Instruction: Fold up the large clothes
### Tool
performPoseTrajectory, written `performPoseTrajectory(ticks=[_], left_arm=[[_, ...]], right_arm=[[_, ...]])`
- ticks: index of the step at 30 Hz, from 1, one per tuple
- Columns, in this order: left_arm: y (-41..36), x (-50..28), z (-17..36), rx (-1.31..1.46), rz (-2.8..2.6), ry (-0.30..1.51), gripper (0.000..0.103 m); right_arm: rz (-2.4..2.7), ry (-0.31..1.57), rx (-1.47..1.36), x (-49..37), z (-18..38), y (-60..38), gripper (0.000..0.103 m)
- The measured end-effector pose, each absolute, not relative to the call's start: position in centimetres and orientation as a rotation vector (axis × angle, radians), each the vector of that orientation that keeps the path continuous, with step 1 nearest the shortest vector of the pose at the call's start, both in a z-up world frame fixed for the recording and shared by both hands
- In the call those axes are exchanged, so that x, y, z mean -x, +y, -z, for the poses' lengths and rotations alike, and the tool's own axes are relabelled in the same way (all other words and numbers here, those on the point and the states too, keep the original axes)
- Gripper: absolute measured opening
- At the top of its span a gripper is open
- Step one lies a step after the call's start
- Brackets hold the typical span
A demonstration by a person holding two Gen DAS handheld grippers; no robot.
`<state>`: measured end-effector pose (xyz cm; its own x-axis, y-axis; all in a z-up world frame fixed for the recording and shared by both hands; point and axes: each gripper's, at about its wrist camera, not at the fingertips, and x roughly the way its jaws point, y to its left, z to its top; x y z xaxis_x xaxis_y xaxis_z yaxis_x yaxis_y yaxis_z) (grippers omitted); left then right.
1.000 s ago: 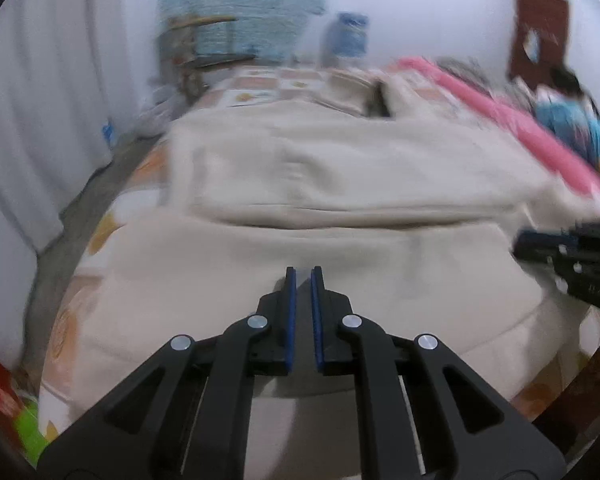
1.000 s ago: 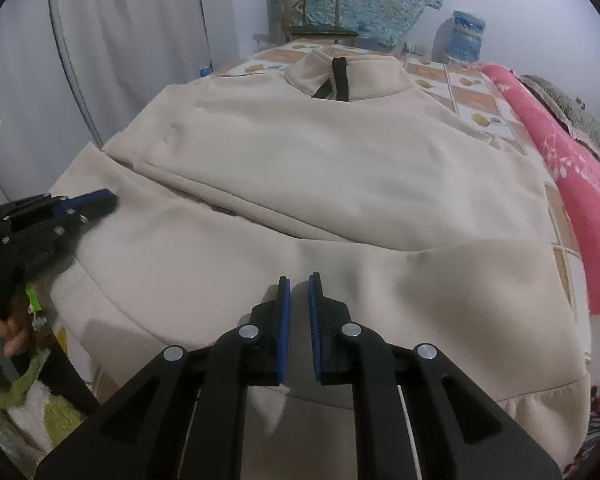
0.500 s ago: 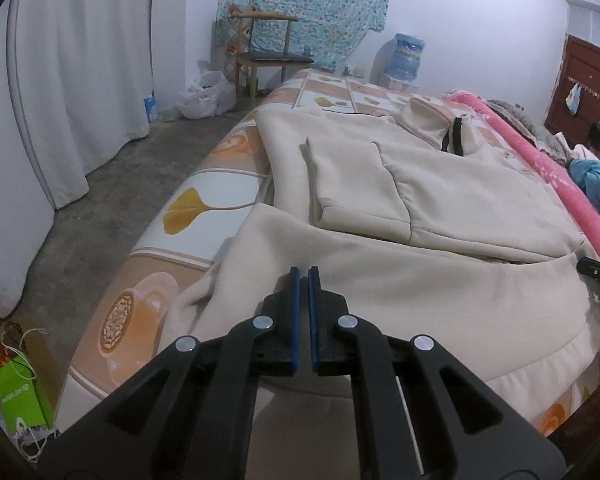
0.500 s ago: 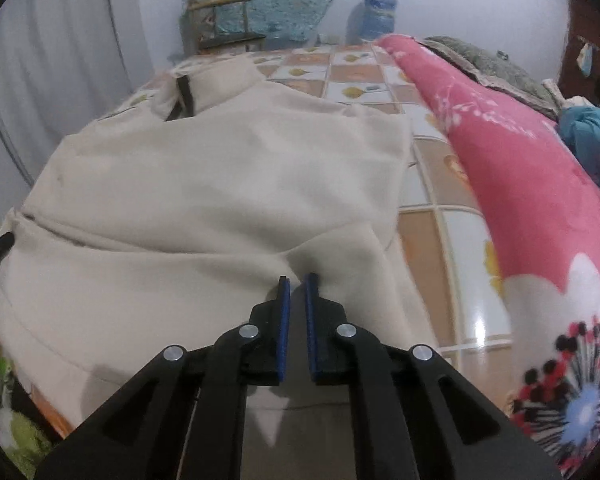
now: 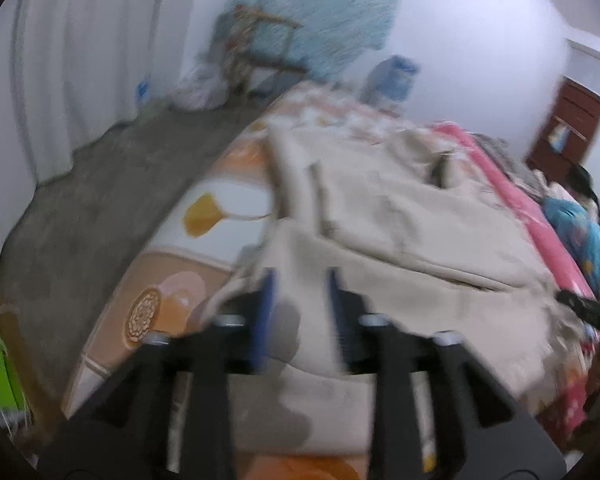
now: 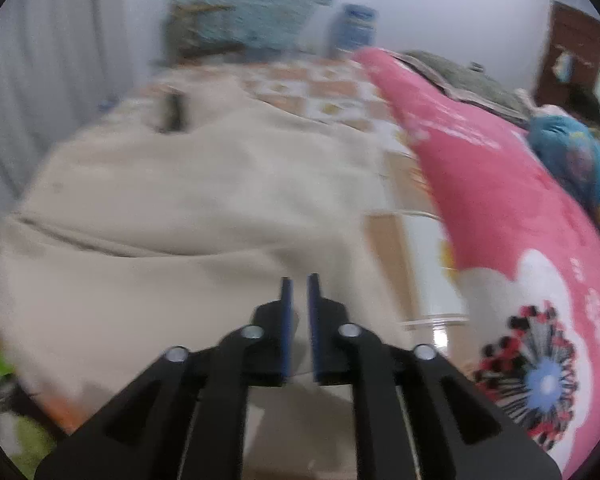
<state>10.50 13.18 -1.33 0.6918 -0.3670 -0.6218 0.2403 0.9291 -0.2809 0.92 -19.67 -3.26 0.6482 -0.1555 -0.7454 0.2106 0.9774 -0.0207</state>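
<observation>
Bed (image 5: pixel 204 208) | beige jacket (image 6: pixel 188 200) spread | left claw (image 5: pixel 300 308) open at hem | right claw (image 6: pixel 298 312) nearly shut, pinching nothing

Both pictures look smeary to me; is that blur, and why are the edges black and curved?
Left wrist view: motion blur smears the beige garment and the left gripper, whose fingers stand apart. Right wrist view: softer blur; the right gripper shows a narrow gap over the cloth, glare glints on the bedsheet. The fisheye lens bends both views and leaves the dark corners.

Bed (image 6: pixel 416 248), tiled-print sheet; beige garment (image 6: pixel 188 216) spread flat, pink blanket (image 6: pixel 500 208) beside.
</observation>
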Motion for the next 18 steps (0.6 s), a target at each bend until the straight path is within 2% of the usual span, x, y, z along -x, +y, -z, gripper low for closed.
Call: performPoseTrajectory(ticks=[2, 5, 6, 9, 11, 17, 18], left_arm=[[11.8, -8.6, 0.3, 0.142, 0.422, 0.709, 0.047], [8.8, -6.4, 0.2, 0.074, 0.542, 0.744, 0.06], [7.7, -5.8, 0.5, 0.043, 0.568, 0.755, 0.065], [3.8, -4.7, 2.8, -0.135, 0.516, 0.808, 0.066], [3.0, -4.5, 4.3, -0.191, 0.472, 0.809, 0.068], [4.8, -4.2, 2.7, -0.124, 0.483, 0.781, 0.069], [5.6, -4.3, 2.4, -0.096, 0.48, 0.771, 0.073]], right_arm=[[0.119, 0.824, -0.056, -0.4, 2.7, -17.4, 0.033], [-0.017, 0.825, 0.0, 0.2, 2.9, -13.1, 0.041], [-0.064, 0.831, 0.007, 0.3, 3.2, -11.7, 0.042], [-0.097, 0.874, 0.038, 0.1, 4.8, -9.2, 0.042], [-0.077, 0.914, 0.041, -0.3, 6.4, -8.6, 0.047], [-0.058, 0.895, 0.036, 0.5, 5.0, -8.8, 0.049], [-0.054, 0.886, 0.029, 0.9, 4.8, -8.9, 0.053]])
